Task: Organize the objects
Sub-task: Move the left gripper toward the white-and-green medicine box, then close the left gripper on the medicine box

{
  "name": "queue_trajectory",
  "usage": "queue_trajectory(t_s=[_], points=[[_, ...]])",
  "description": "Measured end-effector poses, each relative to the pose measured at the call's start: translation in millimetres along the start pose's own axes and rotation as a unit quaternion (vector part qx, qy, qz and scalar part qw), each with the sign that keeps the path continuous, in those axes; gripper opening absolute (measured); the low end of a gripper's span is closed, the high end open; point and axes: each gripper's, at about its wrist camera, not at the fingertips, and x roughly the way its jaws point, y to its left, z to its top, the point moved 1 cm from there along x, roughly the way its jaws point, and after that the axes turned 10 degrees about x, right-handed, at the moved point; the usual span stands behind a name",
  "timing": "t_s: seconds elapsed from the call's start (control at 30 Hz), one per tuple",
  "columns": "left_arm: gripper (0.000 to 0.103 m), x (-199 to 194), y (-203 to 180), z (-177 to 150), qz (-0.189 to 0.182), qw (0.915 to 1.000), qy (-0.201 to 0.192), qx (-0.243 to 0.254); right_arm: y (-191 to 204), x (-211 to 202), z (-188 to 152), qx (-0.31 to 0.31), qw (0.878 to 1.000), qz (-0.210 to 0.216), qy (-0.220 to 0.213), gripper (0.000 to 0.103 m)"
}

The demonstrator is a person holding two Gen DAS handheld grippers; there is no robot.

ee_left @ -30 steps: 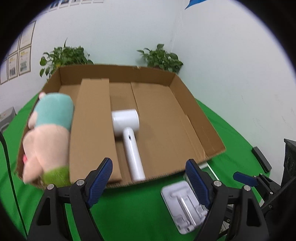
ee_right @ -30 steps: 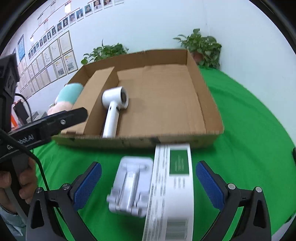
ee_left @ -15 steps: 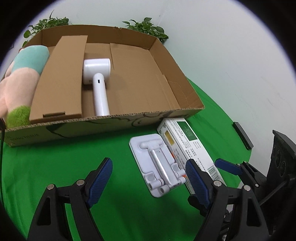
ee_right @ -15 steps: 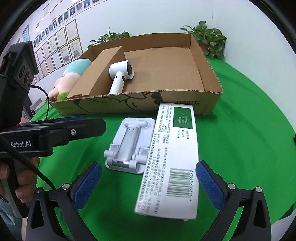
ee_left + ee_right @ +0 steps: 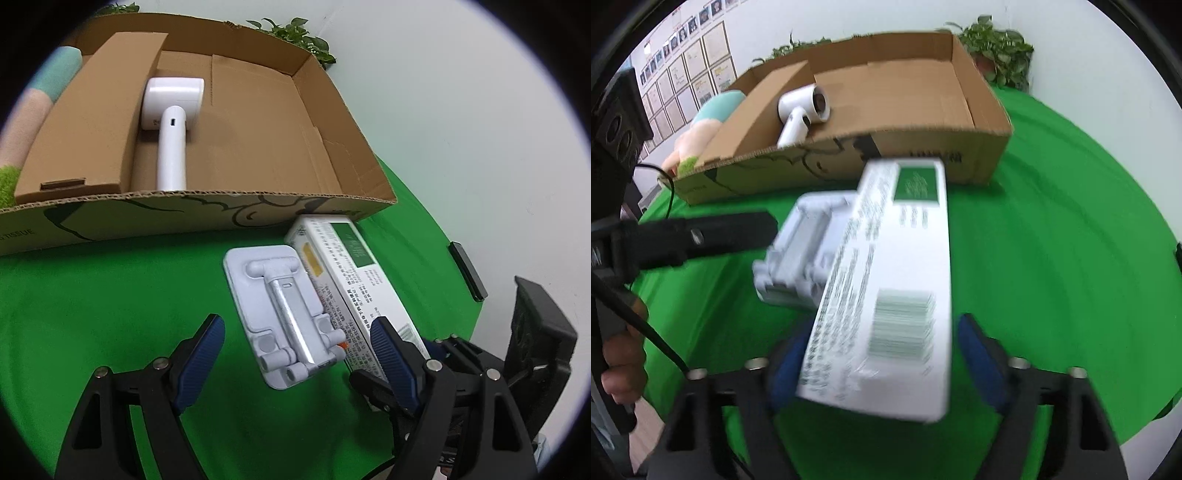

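Observation:
A white folding phone stand (image 5: 280, 302) (image 5: 801, 240) lies flat on the green cloth, touching a long white carton with a green label (image 5: 354, 273) (image 5: 897, 266) on its right. My left gripper (image 5: 297, 350) is open, low over the near end of the stand, its pads on either side and not touching it. My right gripper (image 5: 882, 362) straddles the near end of the carton and its jaws are closing. A thin gap shows at the right pad, and the left pad is partly hidden behind the carton. This view is blurred.
A shallow cardboard box (image 5: 207, 218) behind them holds a white hair dryer (image 5: 171, 122), a loose cardboard sheet (image 5: 85, 122) and a plush toy (image 5: 33, 107) at its left end. A black bar (image 5: 467, 269) lies at the right. A hand (image 5: 620, 369) grips the left tool.
Both grippers have come down and forward onto the stand and carton, which now look larger. The right jaws have narrowed around the carton's near end. The left jaws keep their width.

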Motion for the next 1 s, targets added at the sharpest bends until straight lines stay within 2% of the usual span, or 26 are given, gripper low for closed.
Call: queue_trajectory(t_s=[0.27,0.4,0.5,0.6,0.67,0.77,0.8,0.93,1.0], points=[[0.081,12.8,-5.4,0.8,-0.059,0.9978,0.012,-0.026,-17.2,-16.1,-14.6,0.002,1.000,-0.003,0.003,0.061],[0.081,15.5,-13.0,0.5,-0.083,0.9961,0.015,-0.026,-18.0,-23.8,-25.8,-0.018,1.000,0.005,0.015,0.063],[0.081,14.6,-17.3,1.7,-0.096,0.9948,0.013,-0.032,-17.1,-28.5,-29.5,-0.021,1.000,0.007,0.007,0.085],[0.081,13.0,-18.7,0.6,-0.107,0.9934,0.015,-0.038,-11.3,-29.4,-28.0,-0.021,1.000,0.017,-0.002,0.086],[0.081,11.9,-20.0,-0.8,-0.112,0.9927,0.019,-0.039,-5.9,-25.3,-27.3,-0.027,0.999,0.020,0.000,0.083],[0.081,6.9,-21.7,-3.8,-0.118,0.9921,0.020,-0.040,1.5,-14.9,-27.9,-0.042,0.999,0.003,0.005,0.064],[0.081,6.1,-22.1,-4.6,-0.121,0.9916,0.020,-0.042,2.9,-13.0,-27.1,-0.045,0.999,-0.004,0.002,0.062],[0.080,4.6,-28.5,-10.9,-0.139,0.9888,0.027,-0.047,-4.2,-12.9,-25.6,-0.013,1.000,0.009,0.000,0.061],[0.080,6.5,-33.9,-14.0,-0.150,0.9871,0.032,-0.048,-13.7,-15.9,-23.9,0.025,0.999,0.037,0.005,0.061]])
